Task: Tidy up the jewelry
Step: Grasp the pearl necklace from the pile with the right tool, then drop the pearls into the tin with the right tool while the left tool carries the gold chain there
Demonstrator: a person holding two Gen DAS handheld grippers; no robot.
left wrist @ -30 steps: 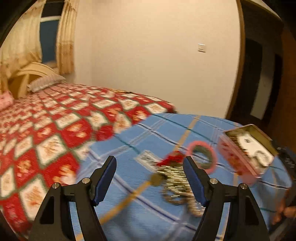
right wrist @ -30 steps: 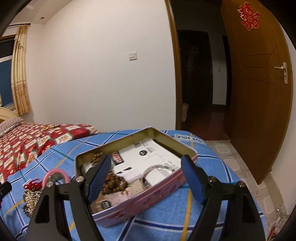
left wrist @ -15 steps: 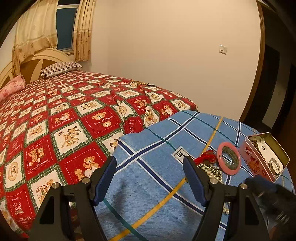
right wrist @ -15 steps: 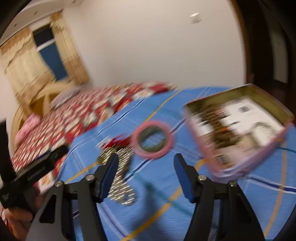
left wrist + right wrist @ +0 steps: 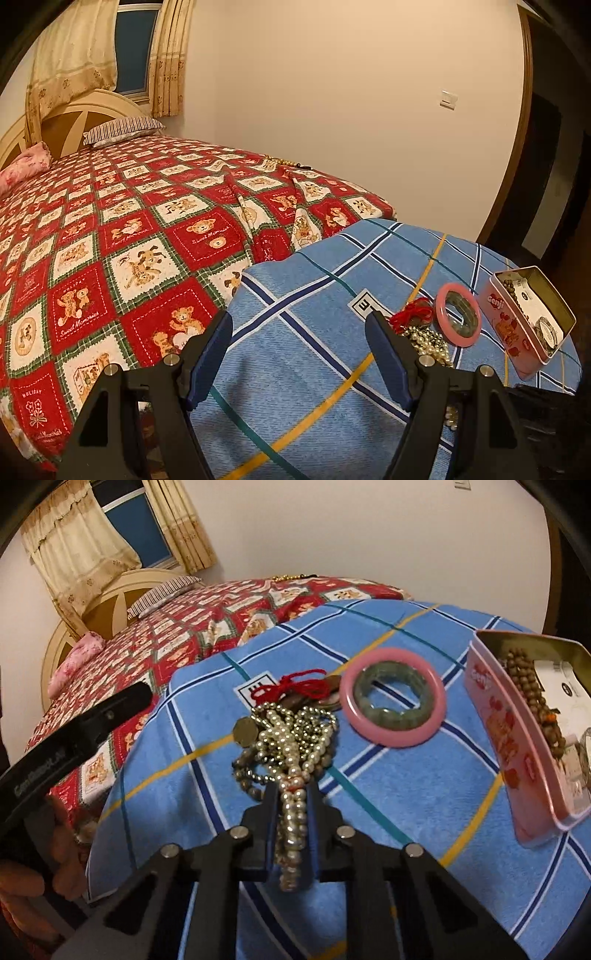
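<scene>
1. Pearl bead necklace [image 5: 291, 738], a tangled heap of pale shiny strands, lies on the blue plaid cloth-covered surface [image 5: 369, 812], near its left-centre in the right wrist view; one bunch of strands trails toward the camera.
2. The right hand-held gripper [image 5: 291, 805] has just been closing, and its blue-padded jaws are now clamped on that trailing bunch of beads.
3. A red cord [image 5: 295, 686] and a few bronze coins [image 5: 328, 699] touch the heap's far side.
4. Just right of them lies a pink ring-shaped bangle [image 5: 393, 701] with a green jade bangle [image 5: 393, 698] nested inside it; it is just clear of the pearls.
5. Further right, an open pink rectangular tin [image 5: 517, 746] sits near the surface's right edge, with a brown wooden bead string [image 5: 532, 701] inside.
6. The left hand-held gripper [image 5: 299, 354] hovers with jaws wide apart and nothing between them, over bare blue cloth left of the jewelry.
7. In the left wrist view the surface's left edge meets a bed with a red teddy-bear quilt [image 5: 110, 240]; open cloth stretches between that edge and the pearls.
8. The near stretch of cloth below the bangle is bare.
</scene>
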